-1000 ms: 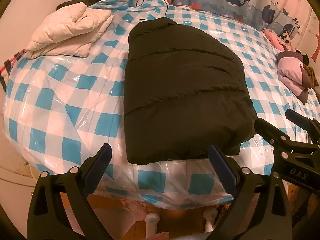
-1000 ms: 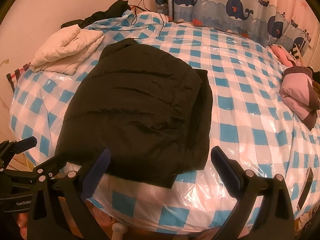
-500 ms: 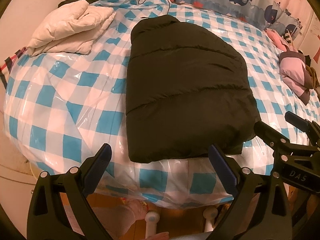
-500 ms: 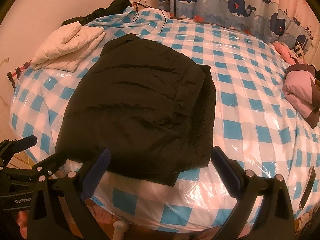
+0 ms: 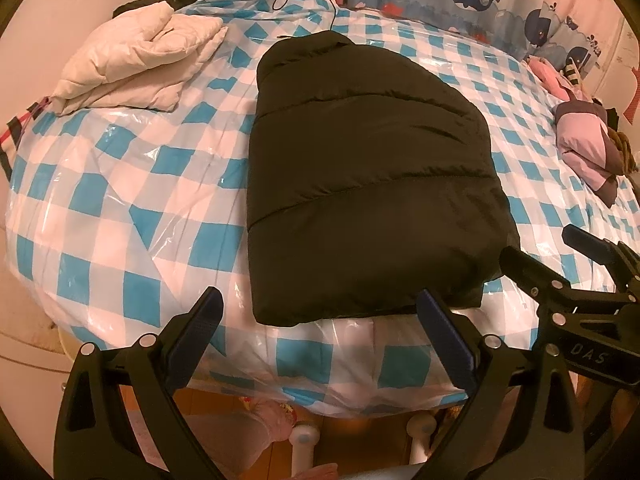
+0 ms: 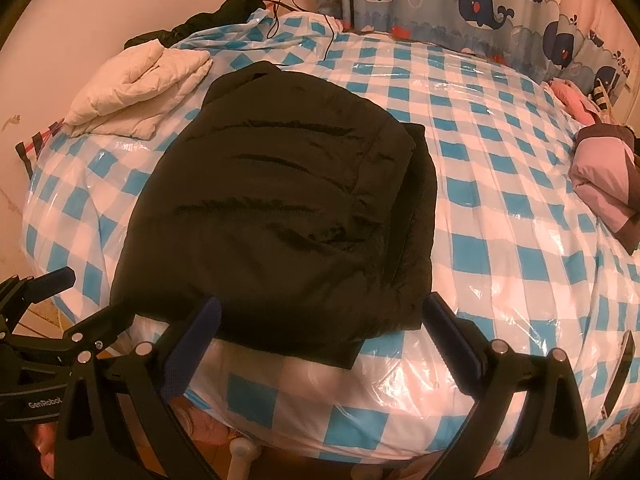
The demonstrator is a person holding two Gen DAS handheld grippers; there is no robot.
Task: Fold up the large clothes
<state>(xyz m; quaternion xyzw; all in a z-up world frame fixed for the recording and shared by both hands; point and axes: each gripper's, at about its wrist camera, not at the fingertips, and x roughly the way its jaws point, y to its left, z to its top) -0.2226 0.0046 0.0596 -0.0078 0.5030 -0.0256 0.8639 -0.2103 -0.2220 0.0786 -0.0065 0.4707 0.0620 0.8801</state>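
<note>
A: Nearest in each wrist view, how do the grippers stand?

B: The left gripper (image 5: 320, 316) has its fingers (image 5: 198, 322) spread wide with nothing between them. The right gripper (image 6: 320, 324) is the same, wide apart and empty. Both hang just off the near edge of the bed (image 5: 120, 184), a sensible spot for reaching the closest hem.

A: And the garment?

B: The black jacket (image 5: 360, 184) lies flat on the bed's checked plastic cover (image 6: 500, 208), its bottom hem right along the near edge, its collar end pointing toward the far wall. It looks already narrowed into a long panel: in the right wrist view a second layer shows along its right side, as if a side or sleeve is tucked under.

A: Why is it placed lengthwise like that?

B: Probably so each gripper can take one near corner and carry the hem toward the collar, halving it. That is a guess from the layout.

A: Anything awkward?

B: The padding is puffy and the plastic cover is slick, so the jacket may slide rather than crease.

A: What lies farther off?

B: A folded cream jacket (image 5: 140, 60) sits at the far left, well apart from the black one, likely a finished piece set aside. A pink and brown bundle (image 6: 604, 176) rests at the far right. Beyond is a whale-print curtain (image 6: 480, 4).
</note>
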